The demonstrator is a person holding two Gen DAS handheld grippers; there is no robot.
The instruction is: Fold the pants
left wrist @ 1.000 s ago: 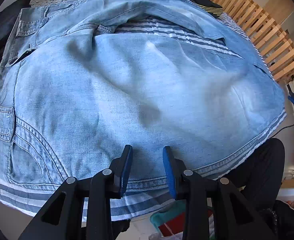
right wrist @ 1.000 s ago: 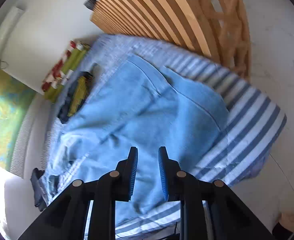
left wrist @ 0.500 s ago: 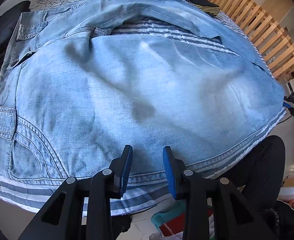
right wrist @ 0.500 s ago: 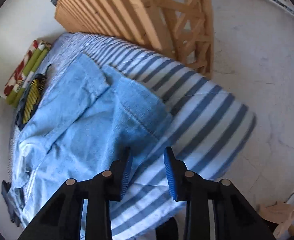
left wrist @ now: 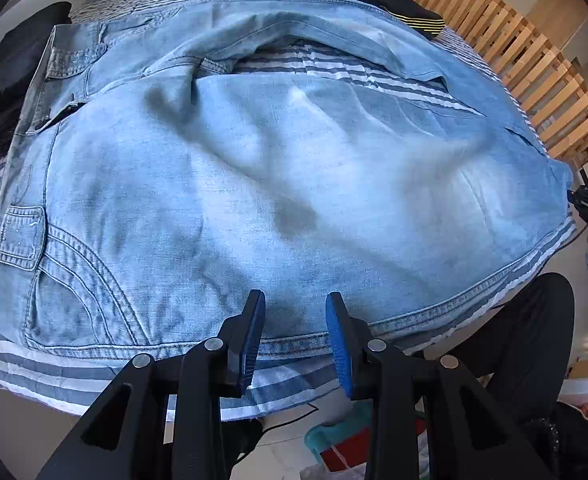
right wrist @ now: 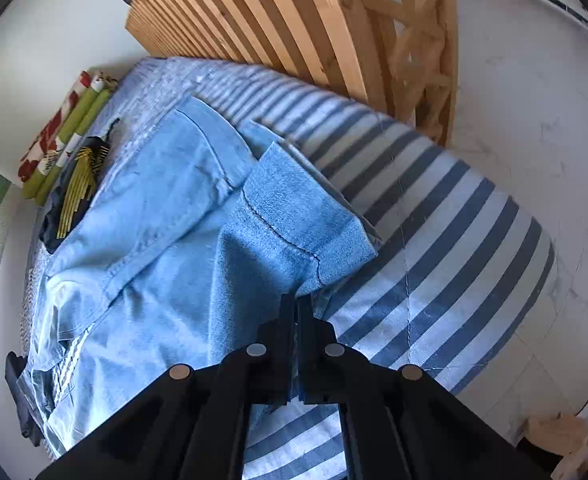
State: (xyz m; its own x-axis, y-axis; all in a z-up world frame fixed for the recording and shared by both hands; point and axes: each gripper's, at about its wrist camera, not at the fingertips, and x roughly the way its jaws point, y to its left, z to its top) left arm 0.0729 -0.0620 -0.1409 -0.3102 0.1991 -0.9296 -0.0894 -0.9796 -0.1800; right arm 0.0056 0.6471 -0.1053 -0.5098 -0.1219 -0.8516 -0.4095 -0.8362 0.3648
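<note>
Denim hem [right wrist: 314, 264] pinched by closed right fingers [right wrist: 284, 320].

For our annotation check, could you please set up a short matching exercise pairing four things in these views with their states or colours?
Things:
1. left gripper
2. right gripper
3. jeans
4. bedsheet

Descriptions:
A. blue and white stripes
B. shut on a leg hem
C. open above the near edge of the denim
D. light blue, spread flat

Pairs: 1-C, 2-B, 3-D, 4-A

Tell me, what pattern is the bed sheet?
Blue and white stripes on the bed sheet, clearest in the right wrist view.
</note>
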